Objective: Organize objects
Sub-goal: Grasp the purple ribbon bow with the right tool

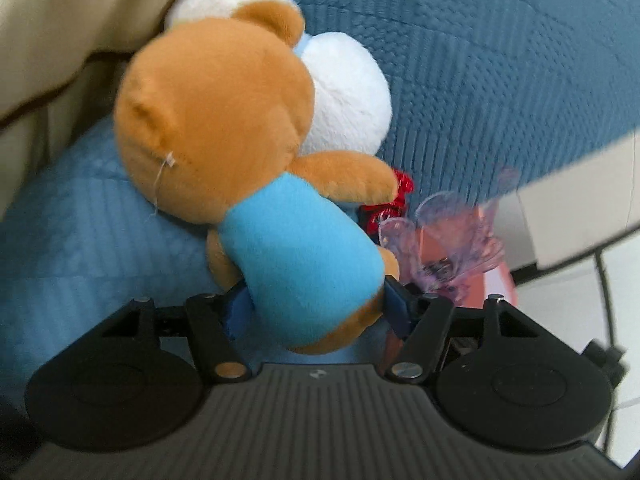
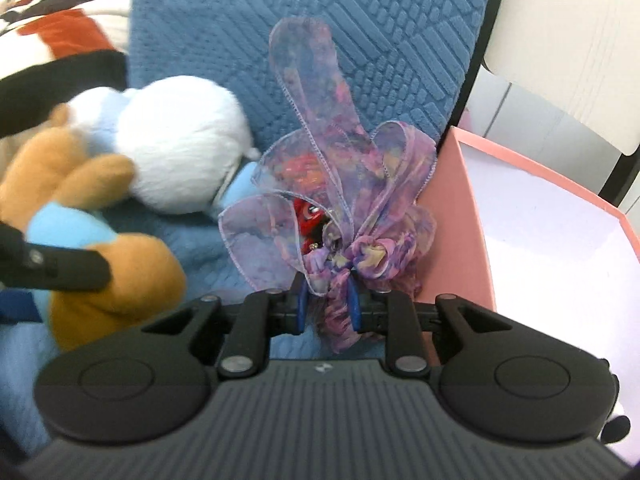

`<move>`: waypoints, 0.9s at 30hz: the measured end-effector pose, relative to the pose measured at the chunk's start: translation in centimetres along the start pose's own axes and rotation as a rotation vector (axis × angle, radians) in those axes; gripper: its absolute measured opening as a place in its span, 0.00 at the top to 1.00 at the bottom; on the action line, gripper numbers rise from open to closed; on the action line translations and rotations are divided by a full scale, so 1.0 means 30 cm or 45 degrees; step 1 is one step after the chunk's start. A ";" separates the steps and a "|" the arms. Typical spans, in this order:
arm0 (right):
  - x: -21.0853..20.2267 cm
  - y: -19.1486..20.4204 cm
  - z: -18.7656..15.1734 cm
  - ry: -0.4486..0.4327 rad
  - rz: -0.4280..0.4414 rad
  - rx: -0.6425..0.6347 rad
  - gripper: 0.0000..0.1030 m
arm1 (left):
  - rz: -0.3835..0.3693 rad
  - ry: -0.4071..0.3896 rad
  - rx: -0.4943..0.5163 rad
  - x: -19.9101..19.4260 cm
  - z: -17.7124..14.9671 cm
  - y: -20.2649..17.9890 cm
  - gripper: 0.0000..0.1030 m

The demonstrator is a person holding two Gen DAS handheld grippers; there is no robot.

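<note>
My left gripper (image 1: 316, 312) is shut on a brown teddy bear (image 1: 224, 120) in a light blue shirt, gripping its lower body above the blue quilted bed cover (image 1: 500, 60). The bear also shows at the left of the right wrist view (image 2: 108, 264). A white plush toy (image 1: 344, 96) lies behind the bear. My right gripper (image 2: 328, 304) is shut on a purple sheer ribbon bow (image 2: 340, 200), held beside a pink box (image 2: 460, 208) with a white inside. A small red toy (image 2: 310, 216) sits behind the bow, partly hidden.
A cream headboard cushion (image 1: 60, 40) stands at the left in the left wrist view. A patterned orange, white and black fabric (image 2: 56, 32) lies at the upper left of the right wrist view. White furniture (image 2: 568, 40) stands beyond the pink box.
</note>
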State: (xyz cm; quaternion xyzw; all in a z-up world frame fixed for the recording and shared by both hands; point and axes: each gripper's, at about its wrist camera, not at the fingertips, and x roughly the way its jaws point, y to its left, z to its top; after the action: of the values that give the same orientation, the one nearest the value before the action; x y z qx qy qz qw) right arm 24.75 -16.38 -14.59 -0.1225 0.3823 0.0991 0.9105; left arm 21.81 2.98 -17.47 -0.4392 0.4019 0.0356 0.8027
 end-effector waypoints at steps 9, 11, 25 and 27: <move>-0.156 0.021 -0.092 0.042 0.114 0.033 0.77 | 0.187 -0.020 0.277 -0.094 -0.104 -0.033 0.32; -0.176 0.020 -0.118 0.067 0.143 0.039 0.76 | 0.220 -0.025 0.364 -0.117 -0.136 -0.050 0.32; -0.049 0.005 -0.134 0.164 0.299 0.227 0.43 | 0.247 0.004 0.266 -0.074 -0.118 -0.012 0.22; -0.071 -0.008 -0.130 0.129 0.315 0.230 0.42 | 0.235 0.029 0.214 -0.055 -0.107 0.005 0.22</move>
State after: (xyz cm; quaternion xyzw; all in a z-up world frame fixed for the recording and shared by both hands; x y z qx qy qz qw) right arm 20.73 -17.98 -15.67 0.0032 0.4471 0.1694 0.8783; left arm 18.67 1.22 -17.39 -0.3318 0.4514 0.0705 0.8254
